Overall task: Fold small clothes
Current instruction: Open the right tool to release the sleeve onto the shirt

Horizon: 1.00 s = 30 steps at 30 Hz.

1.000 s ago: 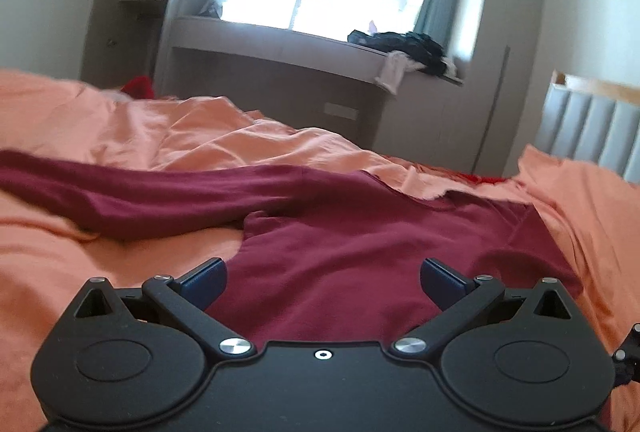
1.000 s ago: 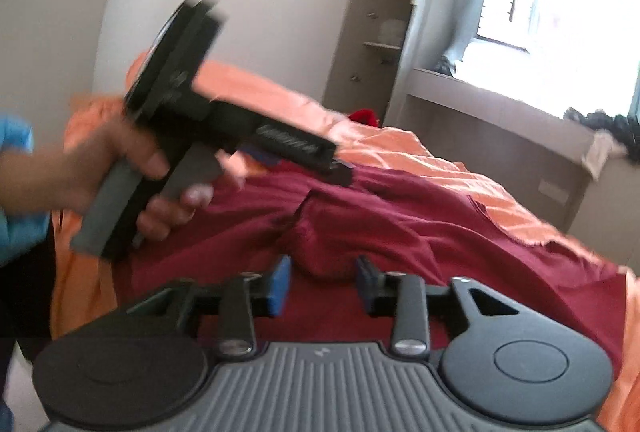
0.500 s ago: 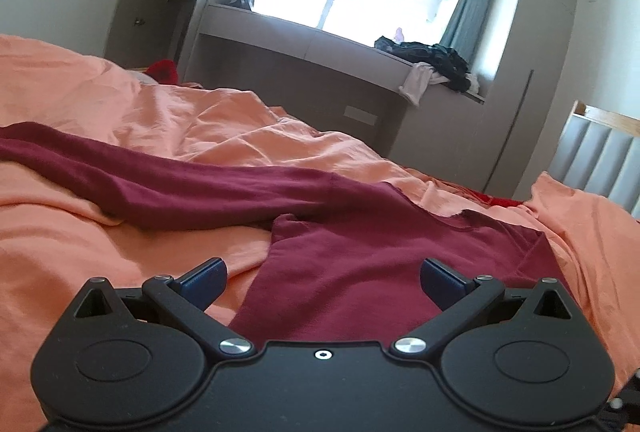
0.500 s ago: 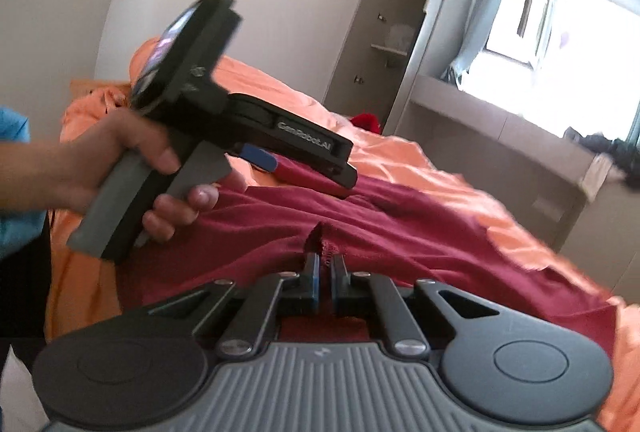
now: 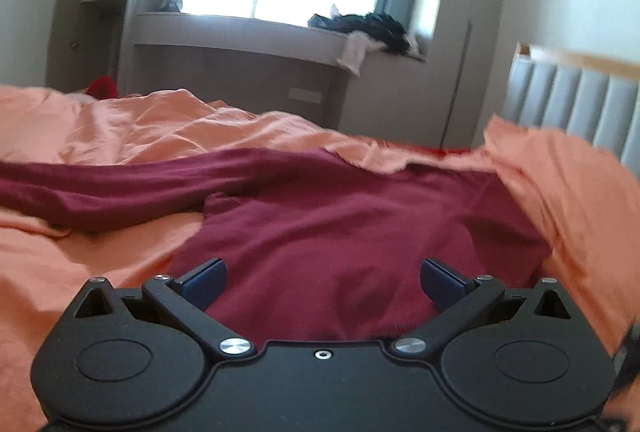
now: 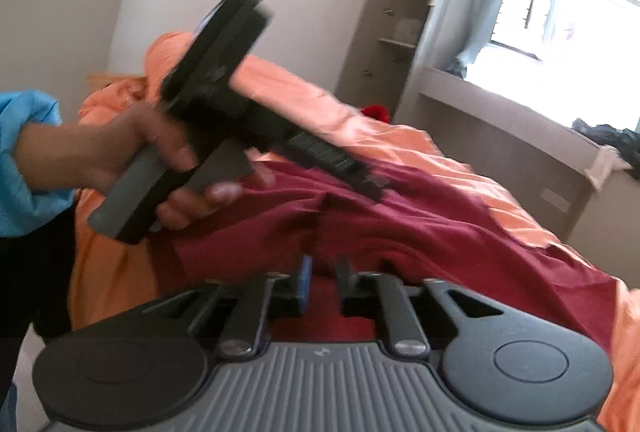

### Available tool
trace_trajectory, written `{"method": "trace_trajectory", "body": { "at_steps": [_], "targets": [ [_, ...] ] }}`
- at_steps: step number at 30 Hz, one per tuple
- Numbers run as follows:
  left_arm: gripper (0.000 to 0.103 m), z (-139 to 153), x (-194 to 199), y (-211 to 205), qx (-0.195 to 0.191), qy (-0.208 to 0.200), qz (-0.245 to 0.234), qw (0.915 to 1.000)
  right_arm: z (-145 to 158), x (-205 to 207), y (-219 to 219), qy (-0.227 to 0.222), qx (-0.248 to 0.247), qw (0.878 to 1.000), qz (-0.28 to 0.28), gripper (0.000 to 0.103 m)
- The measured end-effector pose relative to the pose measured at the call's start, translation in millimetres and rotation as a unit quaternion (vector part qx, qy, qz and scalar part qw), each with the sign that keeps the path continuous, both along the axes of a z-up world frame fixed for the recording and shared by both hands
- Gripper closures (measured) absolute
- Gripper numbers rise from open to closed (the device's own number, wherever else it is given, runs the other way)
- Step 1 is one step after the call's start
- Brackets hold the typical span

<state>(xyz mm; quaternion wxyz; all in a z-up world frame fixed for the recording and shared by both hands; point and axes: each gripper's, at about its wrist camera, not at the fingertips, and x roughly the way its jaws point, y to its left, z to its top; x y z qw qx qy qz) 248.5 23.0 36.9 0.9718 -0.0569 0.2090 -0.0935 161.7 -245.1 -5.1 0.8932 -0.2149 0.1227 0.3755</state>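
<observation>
Shirt (image 5: 352,232) lies btwn spread left hand-held gripper (image 5: 322,278) fingers.

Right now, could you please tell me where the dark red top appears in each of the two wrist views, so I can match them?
Left wrist view: the dark red top fills the centre, one sleeve stretching to the left edge over the orange sheet.
Right wrist view: it runs from the centre to the lower right, under the left hand-held gripper.
Shared landmark: the pile of dark clothes on the window ledge.
</observation>
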Motion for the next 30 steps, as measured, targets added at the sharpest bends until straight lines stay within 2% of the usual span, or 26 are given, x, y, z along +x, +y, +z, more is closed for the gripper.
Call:
{"method": "trace_trajectory", "body": {
  "at_steps": [1, 2, 3, 5, 8, 10, 13, 16, 19, 22, 25, 27, 28, 29, 30],
  "targets": [
    [0.0, -3, 0, -3, 0.012, 0.002, -0.003, 0.9999, 2, 2, -9, -0.004, 0.007, 1.0, -0.011, 0.058],
    [0.0, -5, 1, -6, 0.023, 0.005, -0.005, 0.9997, 4, 4, -19, -0.01, 0.013, 0.999, -0.027, 0.051],
    [0.0, -7, 2, -8, 0.033, 0.01, -0.003, 0.9994, 4, 7, -29, -0.018, 0.014, 0.999, -0.048, 0.05],
    [0.0, -12, 5, -10, 0.049, 0.026, 0.008, 0.9984, 3, 17, -49, -0.038, 0.008, 0.994, -0.103, 0.036],
    [0.0, -16, 7, -2, 0.033, 0.04, 0.011, 0.9986, -3, 45, -79, -0.04, -0.004, 0.975, -0.218, 0.022],
    [0.0, -16, 8, 4, 0.023, 0.045, 0.014, 0.9986, -10, 64, -96, -0.042, -0.021, 0.956, -0.289, 0.02],
    [0.0, -15, 8, 11, 0.014, 0.047, 0.021, 0.9986, -22, 88, -112, -0.041, -0.045, 0.939, -0.339, 0.018],
    [0.0, -12, 6, 14, 0.002, 0.037, 0.027, 0.999, -34, 111, -122, -0.04, -0.061, 0.933, -0.352, 0.018],
    [0.0, -5, -2, 18, -0.044, 0.002, 0.009, 0.999, -47, 130, -124, -0.038, -0.057, 0.931, -0.359, 0.019],
    [0.0, -2, -3, 20, -0.081, -0.005, -0.013, 0.9966, -59, 140, -122, -0.07, -0.067, 0.934, -0.345, 0.02],
    [0.0, -3, -3, 13, -0.074, -0.004, -0.031, 0.9968, -63, 151, -117, -0.109, -0.071, 0.933, -0.336, 0.025],
    [0.0, -5, -2, 3, -0.036, -0.003, -0.034, 0.9988, -63, 157, -114, -0.124, -0.08, 0.93, -0.338, 0.038],
    [0.0, -7, -2, -2, -0.014, -0.003, -0.036, 0.9993, -64, 160, -113, -0.126, -0.083, 0.928, -0.34, 0.056],
    [0.0, -9, -1, -7, 0.007, -0.001, -0.037, 0.9993, -63, 163, -114, -0.122, -0.082, 0.928, -0.343, 0.082],
    [0.0, -11, 0, -11, 0.023, 0.004, -0.036, 0.9991, -62, 166, -116, -0.115, -0.077, 0.927, -0.349, 0.092]
  ]
}}
